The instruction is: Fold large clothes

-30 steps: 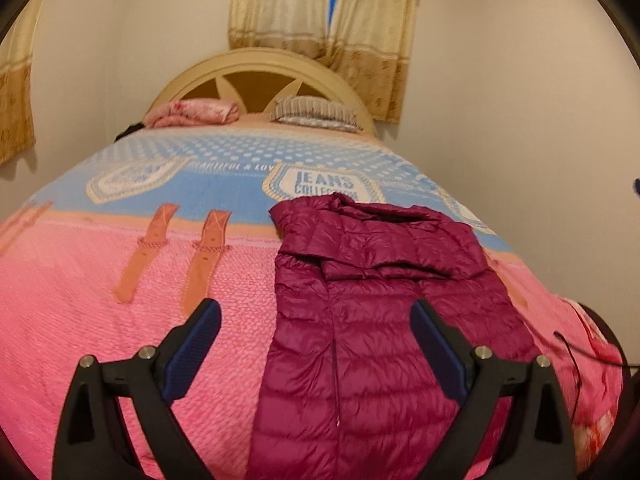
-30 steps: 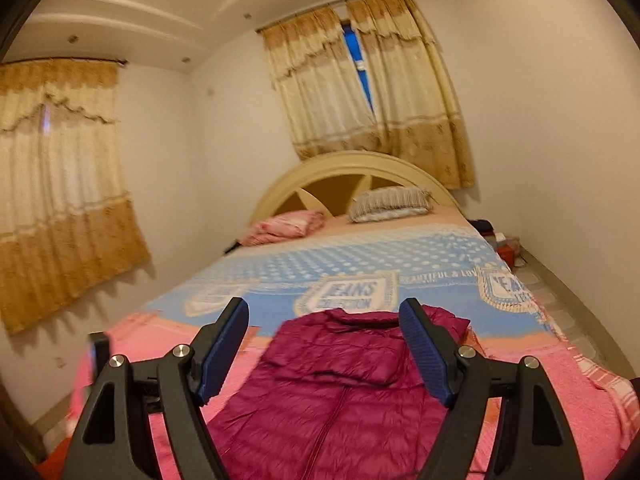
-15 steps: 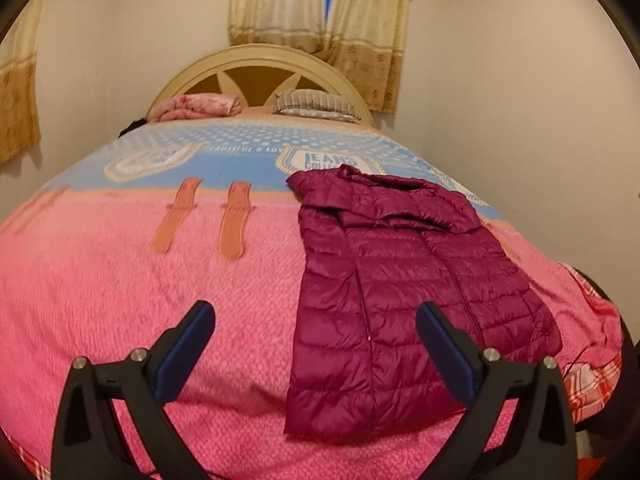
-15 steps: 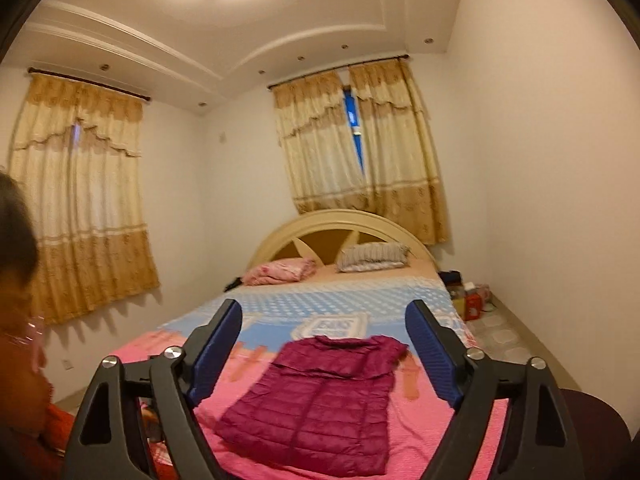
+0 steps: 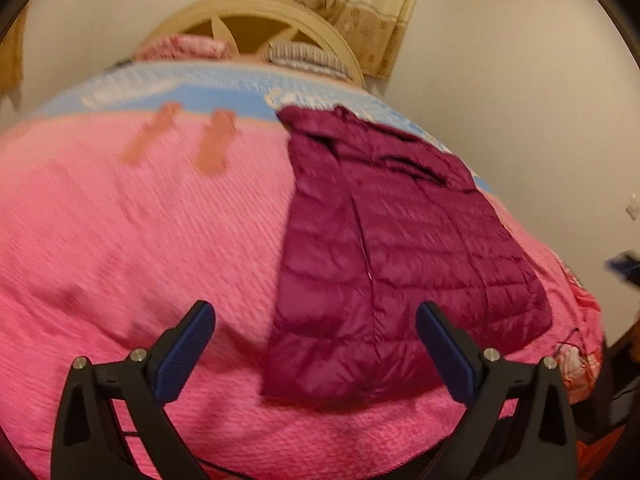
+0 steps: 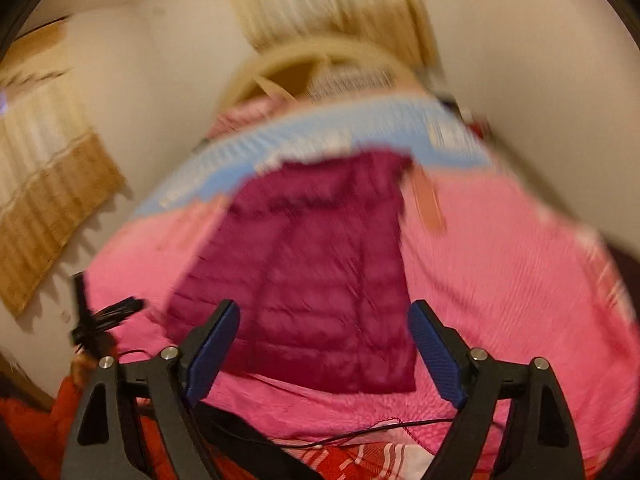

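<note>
A maroon quilted puffer jacket [image 5: 384, 248] lies flat on the pink bedspread [image 5: 140, 248], sleeves folded in, collar toward the headboard. It also shows in the right wrist view [image 6: 320, 272], blurred. My left gripper [image 5: 314, 344] is open and empty above the bed's foot, near the jacket's hem. My right gripper [image 6: 324, 344] is open and empty, hovering above the foot of the bed in line with the jacket's hem.
The bed has a blue band [image 5: 224, 92], two pillows [image 5: 304, 56] and a cream headboard [image 5: 248, 16]. A wall [image 5: 520, 100] runs close along the bed's right side. A thin cable [image 6: 360, 432] and red plaid cloth [image 6: 360, 460] lie at the bed's foot.
Both grippers have tilted down toward the bed and jacket; the right view dropped from the ceiling and room to the jacket. Both frames are now motion-blurred. Both jaws stay open.
</note>
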Demonstrator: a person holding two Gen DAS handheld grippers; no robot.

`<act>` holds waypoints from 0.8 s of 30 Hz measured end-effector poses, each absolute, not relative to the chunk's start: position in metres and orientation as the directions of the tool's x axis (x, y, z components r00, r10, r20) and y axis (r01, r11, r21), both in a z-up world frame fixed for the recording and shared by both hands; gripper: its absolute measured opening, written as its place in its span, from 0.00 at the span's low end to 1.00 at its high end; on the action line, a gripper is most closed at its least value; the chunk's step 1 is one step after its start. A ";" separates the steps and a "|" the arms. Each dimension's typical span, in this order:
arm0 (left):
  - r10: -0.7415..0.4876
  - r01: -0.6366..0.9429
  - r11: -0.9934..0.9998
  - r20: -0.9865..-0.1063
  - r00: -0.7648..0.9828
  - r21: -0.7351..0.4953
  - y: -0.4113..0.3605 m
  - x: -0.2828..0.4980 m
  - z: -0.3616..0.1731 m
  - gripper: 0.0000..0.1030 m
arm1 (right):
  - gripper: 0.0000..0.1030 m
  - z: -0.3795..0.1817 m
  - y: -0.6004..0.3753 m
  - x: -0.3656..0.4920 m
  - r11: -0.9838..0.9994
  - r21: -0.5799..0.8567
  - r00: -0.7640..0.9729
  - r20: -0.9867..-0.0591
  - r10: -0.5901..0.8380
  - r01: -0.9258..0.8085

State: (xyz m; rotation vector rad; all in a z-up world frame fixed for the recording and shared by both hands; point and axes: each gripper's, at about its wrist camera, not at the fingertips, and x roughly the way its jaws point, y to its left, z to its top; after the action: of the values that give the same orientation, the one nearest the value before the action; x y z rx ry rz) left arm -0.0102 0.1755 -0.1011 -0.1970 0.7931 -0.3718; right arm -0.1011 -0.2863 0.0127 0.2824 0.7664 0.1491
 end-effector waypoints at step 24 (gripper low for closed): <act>-0.439 0.319 0.894 -0.755 0.488 -0.314 0.158 0.002 -0.167 0.69 | 0.41 -0.133 -0.280 -0.045 0.978 0.209 0.481 -0.858 0.182 0.003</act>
State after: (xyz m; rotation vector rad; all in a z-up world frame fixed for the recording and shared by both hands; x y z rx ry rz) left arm 0.0018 0.1580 -0.1671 -0.1382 0.9563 -0.4629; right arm -0.0449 -0.2803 -0.1331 0.1918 1.0650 0.1100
